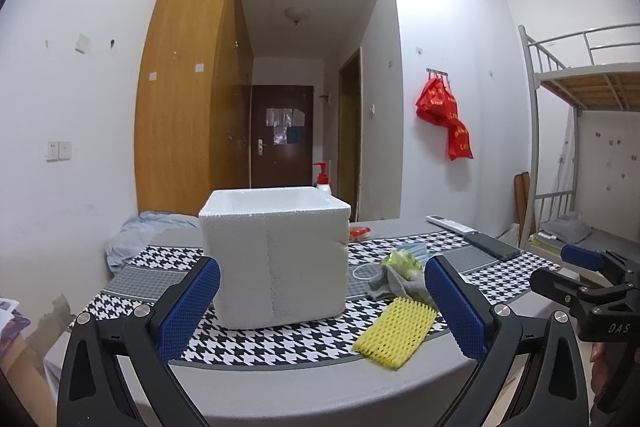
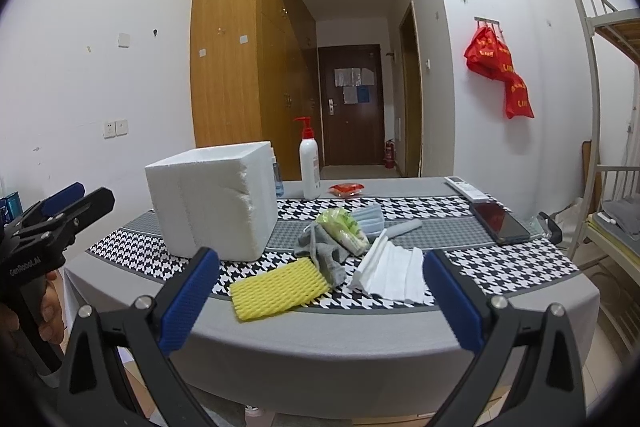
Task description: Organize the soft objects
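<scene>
Both tools, left tool (image 1: 322, 307) and right tool (image 2: 320, 301), have fingers apart and hold nothing. The yellow foam net (image 2: 279, 287) lies just ahead of the right tool, beside the foam box (image 2: 212, 203); pinch it gently at its middle.

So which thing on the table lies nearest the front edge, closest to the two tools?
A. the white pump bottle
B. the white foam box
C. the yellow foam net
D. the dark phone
C: the yellow foam net lies at the front of the checked runner, ahead of the white foam box, the phone and the pump bottle.
</scene>
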{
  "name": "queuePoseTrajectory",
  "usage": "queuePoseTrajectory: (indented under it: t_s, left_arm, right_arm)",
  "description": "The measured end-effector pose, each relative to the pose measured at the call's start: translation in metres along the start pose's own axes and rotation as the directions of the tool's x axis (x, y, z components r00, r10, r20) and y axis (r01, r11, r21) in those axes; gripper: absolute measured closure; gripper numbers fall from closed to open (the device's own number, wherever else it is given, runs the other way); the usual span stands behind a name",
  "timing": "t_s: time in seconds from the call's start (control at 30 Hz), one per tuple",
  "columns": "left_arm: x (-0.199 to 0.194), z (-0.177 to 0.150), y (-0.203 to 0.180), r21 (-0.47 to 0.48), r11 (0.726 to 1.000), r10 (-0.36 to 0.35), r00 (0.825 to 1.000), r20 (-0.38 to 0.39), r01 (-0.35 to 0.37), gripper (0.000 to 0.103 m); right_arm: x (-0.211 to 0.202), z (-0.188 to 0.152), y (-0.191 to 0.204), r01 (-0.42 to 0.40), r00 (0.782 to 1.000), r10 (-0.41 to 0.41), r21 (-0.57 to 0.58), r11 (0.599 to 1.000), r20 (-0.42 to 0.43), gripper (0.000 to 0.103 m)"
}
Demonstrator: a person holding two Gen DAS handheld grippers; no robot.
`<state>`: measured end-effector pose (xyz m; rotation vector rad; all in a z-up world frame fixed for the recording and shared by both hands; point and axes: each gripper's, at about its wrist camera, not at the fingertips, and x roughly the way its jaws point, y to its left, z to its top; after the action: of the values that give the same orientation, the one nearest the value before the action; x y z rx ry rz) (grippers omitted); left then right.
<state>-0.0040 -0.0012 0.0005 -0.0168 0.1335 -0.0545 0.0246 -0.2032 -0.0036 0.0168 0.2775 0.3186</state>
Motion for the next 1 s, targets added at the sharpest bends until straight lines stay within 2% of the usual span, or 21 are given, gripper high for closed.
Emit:
queuePoseTrajectory:
  t_s: [0.53,1.0]
  left_arm:
    - [0.004,-0.002,0.002,-0.005,1.0,0.015,1.0,-0.009,-0.016,0.001]
    - [0.025,-0.002,0.006,-0.011,1.0,-0.018,0.998,-0.052,0.018,0.001]
  right_arm:
    - [-0.001,-0.001,-0.001,-0.002,1.0,0.002,0.002,1.0,0.002,0.0]
    - [0.013,0.001,-0.006,0.002,1.0,-0.001,0.009,1.0,-0.024,0.0]
